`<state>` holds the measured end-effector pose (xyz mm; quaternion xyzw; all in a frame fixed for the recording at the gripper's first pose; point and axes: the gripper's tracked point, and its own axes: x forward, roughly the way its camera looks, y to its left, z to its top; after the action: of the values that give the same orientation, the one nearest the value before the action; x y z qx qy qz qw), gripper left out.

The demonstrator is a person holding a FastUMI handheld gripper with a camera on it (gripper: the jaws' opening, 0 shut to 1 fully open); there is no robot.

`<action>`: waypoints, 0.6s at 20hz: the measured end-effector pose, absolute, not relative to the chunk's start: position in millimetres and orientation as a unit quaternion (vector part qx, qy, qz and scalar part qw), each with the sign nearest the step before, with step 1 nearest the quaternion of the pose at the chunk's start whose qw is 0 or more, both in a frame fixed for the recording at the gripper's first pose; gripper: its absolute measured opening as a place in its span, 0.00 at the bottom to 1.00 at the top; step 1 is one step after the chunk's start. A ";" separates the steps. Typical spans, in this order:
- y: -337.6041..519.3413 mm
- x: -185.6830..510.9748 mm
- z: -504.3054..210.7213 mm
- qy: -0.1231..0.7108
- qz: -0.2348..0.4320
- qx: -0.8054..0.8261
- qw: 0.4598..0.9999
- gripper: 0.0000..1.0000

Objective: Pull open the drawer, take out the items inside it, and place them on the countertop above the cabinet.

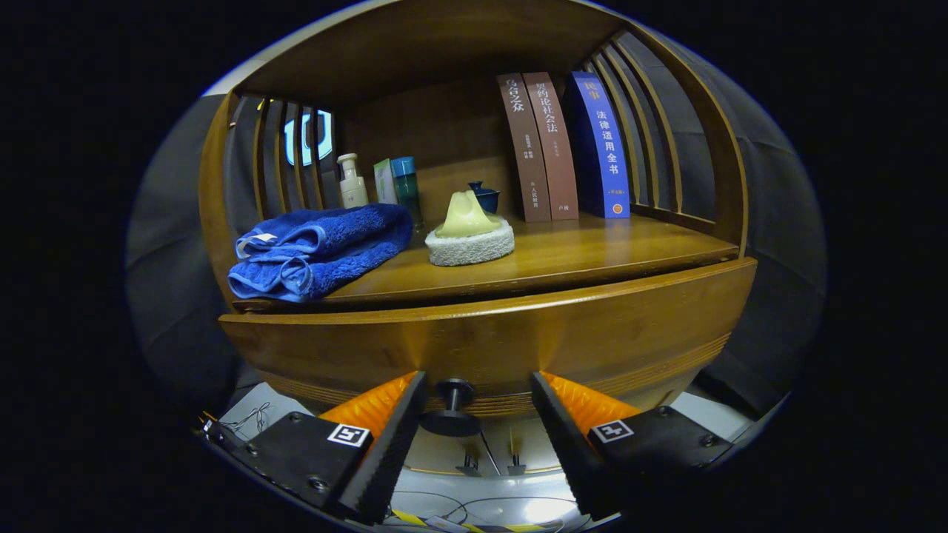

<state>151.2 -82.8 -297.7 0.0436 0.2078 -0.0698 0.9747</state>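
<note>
Wooden cabinet (474,348) seen from the front, low and close. Its drawer front (578,337) is shut flush beneath the countertop (592,255), and the gripper (478,403) is levelled straight at it, the two fingers reaching forward side by side. The drawer's dark round knob (452,407) lies between the fingers, nearer the left one. The fingers are spread wide; a gap is visible on each side of the knob, so neither finger presses on it and nothing is held.

On the countertop, from largest to smallest: a folded blue towel (318,252) at the near left; three upright books (566,144) at the far right, two brown and one blue, leaning together; a round white scrubbing pad with a pale yellow-green handle (469,233) near the middle; a cream pump bottle (352,181), a small box (384,181) and a teal bottle (405,183) in a row at the far left; a small dark blue lidded cup (485,196) just behind the scrubbing pad.
</note>
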 end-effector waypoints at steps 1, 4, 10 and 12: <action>-83.1 155.3 -298.5 0.206 -0.070 0.041 0.975 0.93; -83.4 154.1 -298.7 0.201 -0.073 0.025 0.977 0.95; -82.6 156.0 -301.8 0.189 -0.076 0.014 0.979 0.97; -80.7 155.0 -301.0 0.189 -0.071 0.019 0.979 0.97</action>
<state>155.0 -80.7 -301.0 0.0191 0.1891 -0.0708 0.9792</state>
